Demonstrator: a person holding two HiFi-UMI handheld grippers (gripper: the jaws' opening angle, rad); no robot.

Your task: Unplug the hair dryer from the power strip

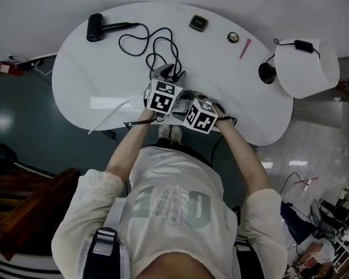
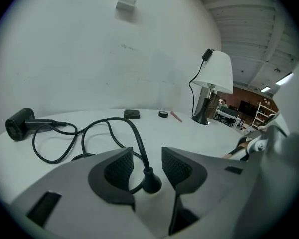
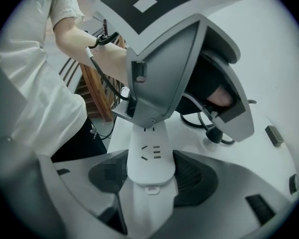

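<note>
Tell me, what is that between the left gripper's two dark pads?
The black plug, its cord arching away, stands untouched between the left gripper's open jaws, as the left gripper view shows.

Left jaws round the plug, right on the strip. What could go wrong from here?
1. The left gripper's jaws stand open round the plug, not pressing it; lifting now likely leaves it behind.
2. The cord runs to the hair dryer near the table edge; a pull might drag it.
3. The right gripper clamps only the power strip's end, so it may pivot.
</note>
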